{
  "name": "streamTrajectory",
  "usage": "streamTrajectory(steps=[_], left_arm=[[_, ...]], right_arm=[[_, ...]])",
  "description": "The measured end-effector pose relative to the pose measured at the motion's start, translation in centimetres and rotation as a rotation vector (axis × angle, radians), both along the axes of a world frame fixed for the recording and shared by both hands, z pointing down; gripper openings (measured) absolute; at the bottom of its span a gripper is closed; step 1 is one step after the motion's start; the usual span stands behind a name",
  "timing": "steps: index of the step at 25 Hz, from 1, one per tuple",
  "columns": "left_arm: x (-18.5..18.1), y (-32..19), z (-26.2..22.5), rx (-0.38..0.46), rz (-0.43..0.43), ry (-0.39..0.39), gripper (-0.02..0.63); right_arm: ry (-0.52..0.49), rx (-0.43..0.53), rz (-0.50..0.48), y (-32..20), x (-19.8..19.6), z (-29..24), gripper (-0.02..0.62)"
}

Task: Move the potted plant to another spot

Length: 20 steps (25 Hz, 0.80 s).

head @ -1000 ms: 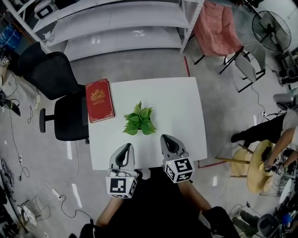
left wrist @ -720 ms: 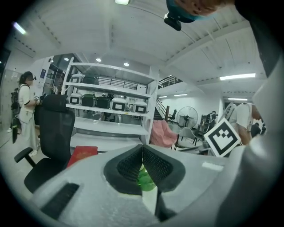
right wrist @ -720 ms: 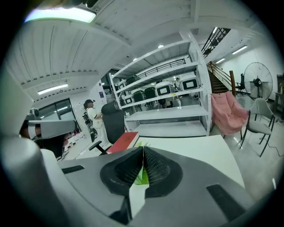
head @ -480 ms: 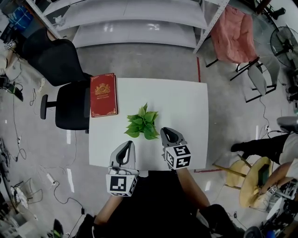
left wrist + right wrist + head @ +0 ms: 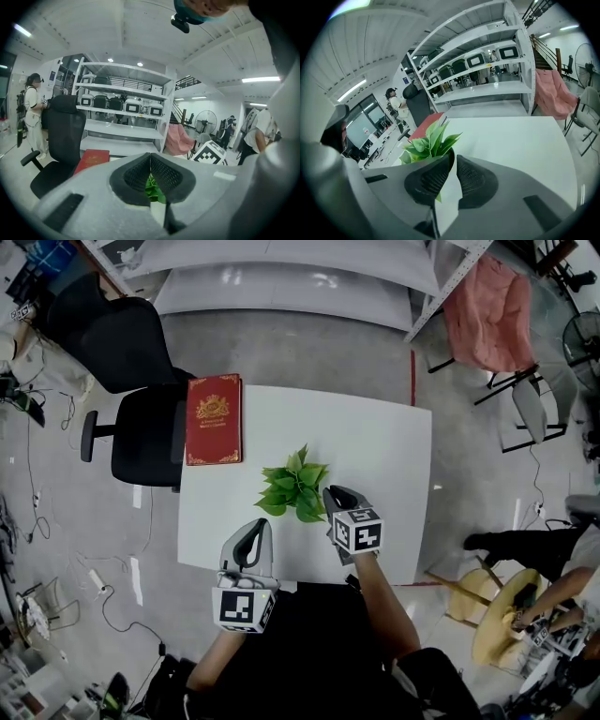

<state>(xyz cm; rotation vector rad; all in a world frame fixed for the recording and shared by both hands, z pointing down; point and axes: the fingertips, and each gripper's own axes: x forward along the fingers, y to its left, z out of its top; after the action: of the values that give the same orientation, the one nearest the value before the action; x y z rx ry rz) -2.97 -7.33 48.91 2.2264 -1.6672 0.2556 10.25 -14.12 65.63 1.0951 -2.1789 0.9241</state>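
The potted plant (image 5: 294,487), a small clump of green leaves, stands near the middle of the white table (image 5: 380,451). My right gripper (image 5: 337,494) is just to its right, almost touching the leaves, with its jaws shut on nothing. In the right gripper view the plant (image 5: 428,142) rises to the left of the right gripper (image 5: 454,156). My left gripper (image 5: 256,527) hovers near the table's front edge, shut and holding nothing. In the left gripper view a bit of the plant (image 5: 153,187) shows below the left gripper (image 5: 150,156). The pot itself is hidden under the leaves.
A red book (image 5: 214,418) lies at the table's back left corner. A black office chair (image 5: 141,442) stands against the table's left side. White shelving (image 5: 281,282) runs along the back, with a pink folding chair (image 5: 487,310) beside it. A wooden stool (image 5: 495,620) and a person are at the right.
My right gripper has moved forward over the table, from the front edge to right beside the plant. The left gripper has hardly moved. The plant has stayed put.
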Motion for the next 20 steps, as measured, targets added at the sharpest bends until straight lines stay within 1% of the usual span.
streamTrajectory(steps=[4,7,8,18,20], left_arm=[[-0.5,-0.1,0.8,-0.013,-0.009,0.0,0.017],[-0.9,-0.3,1.2,-0.02,-0.016,0.001,0.017],[-1.1,-0.3,1.2,-0.024,-0.021,0.002,0.017],[-2.9,-0.5,1.2,-0.032,-0.053,0.006,0.017],[-3.3,-0.4,1.2,-0.037,-0.06,0.002,0.017]], right_arm=[[0.003,-0.051,-0.03,-0.5,-1.0,1.6,0.018],[0.011,-0.089,-0.047,-0.6,-1.6,2.7,0.081],[0.017,-0.096,-0.047,-0.7,-1.7,3.0,0.084],[0.08,-0.165,-0.05,-1.4,-2.3,5.6,0.084],[0.077,-0.177,-0.041,-1.4,-2.4,5.9,0.084]])
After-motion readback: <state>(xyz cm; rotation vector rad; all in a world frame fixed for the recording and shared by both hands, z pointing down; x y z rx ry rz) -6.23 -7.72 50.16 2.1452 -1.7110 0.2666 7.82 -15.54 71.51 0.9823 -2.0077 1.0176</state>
